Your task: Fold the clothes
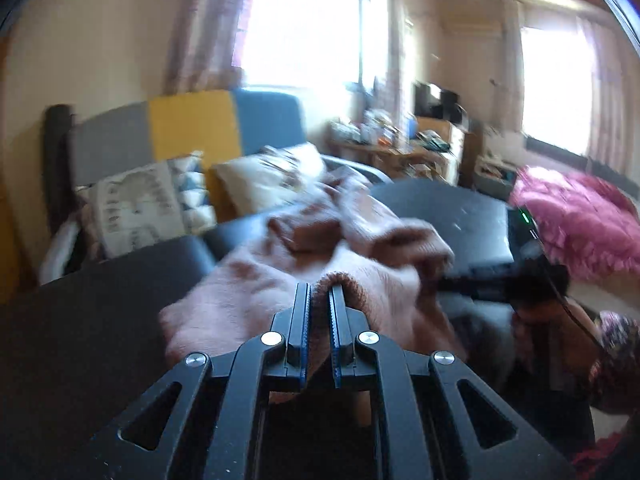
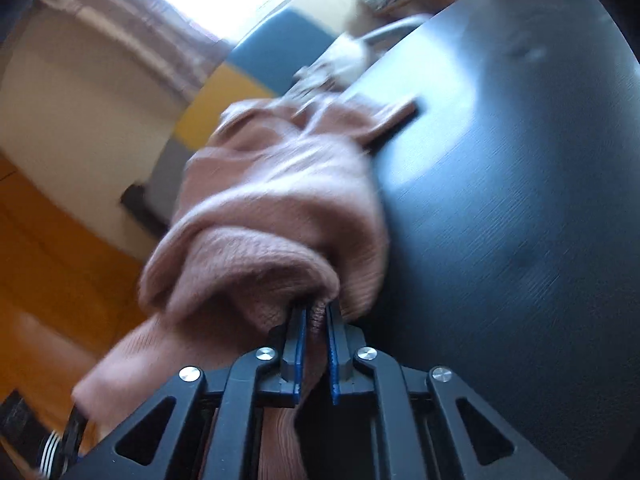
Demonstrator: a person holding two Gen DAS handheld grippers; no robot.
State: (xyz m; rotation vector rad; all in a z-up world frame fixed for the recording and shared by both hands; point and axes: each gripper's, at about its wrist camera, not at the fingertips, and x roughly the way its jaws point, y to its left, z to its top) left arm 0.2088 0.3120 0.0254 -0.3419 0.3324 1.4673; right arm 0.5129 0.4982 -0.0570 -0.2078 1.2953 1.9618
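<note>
**Both grippers pinching a pink knit garment above a dark table**

Left gripper: jaws pressed onto a ribbed edge of the pink knit garment, cloth bunched between the pads and trailing down below them. The rest of the garment spreads ahead of the jaws and to both sides, crumpled, not flat. Right gripper: jaws clamped on a thick gather of the same garment, which balloons ahead and to the left of the jaws, with a tail hanging down under the left finger. Dark table lies to the right of and ahead of the right jaws; the far end of the garment touches it. In the left wrist view the right gripper shows as a dark blurred shape, right of the left jaws.

Handling, judged: soft, thick, stretchy knit, light, not fragile, not slippery against the toothed pads. It sags and bunches readily, so hems and cuffs give the cleanest hold; a grab in mid-cloth picks up several layers. Both views are motion-blurred. Which garment part each jaw holds cannot be told, nor how far the fold has got
</note>
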